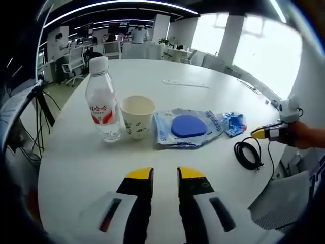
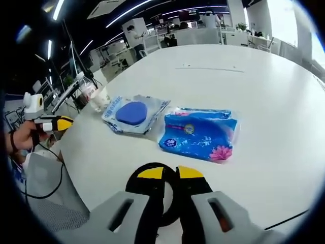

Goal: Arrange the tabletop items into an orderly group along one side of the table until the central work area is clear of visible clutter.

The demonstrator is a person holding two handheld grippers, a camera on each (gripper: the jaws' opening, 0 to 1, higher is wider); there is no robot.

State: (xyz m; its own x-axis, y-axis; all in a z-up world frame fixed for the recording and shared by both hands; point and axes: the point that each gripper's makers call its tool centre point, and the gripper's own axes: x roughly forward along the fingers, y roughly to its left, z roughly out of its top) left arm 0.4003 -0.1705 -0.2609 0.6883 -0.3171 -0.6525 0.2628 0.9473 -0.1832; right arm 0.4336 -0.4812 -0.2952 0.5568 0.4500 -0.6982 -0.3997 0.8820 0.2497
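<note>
A wide white tabletop [image 1: 203,76] is stretching across both views, with office desks and chairs sitting beyond it at the upper left of the left gripper view. In the right gripper view, a blue tissue pack [image 2: 199,133] is lying at the centre of the frame, with a clear packet holding a blue oval pad [image 2: 133,114] just beside it to the left, and a paper cup [image 2: 103,96] and bottle standing further left near the table edge. In the left gripper view, the water bottle [image 1: 103,99] is standing upright at left of centre, the paper cup [image 1: 137,116] is sitting just beside it, the clear packet [image 1: 188,127] is lying to the right of the cup, and the tissue pack [image 1: 234,122] is peeking out behind it. A coiled black cable [image 1: 248,154] is resting at the right. The left gripper [image 1: 165,175] is hovering low in the frame, its fingers standing slightly apart and holding nothing. The right gripper [image 2: 169,174] is sitting over the black cable [image 2: 167,213] at the bottom, fingers nearly together; whether they are pinching it, I cannot tell.
</note>
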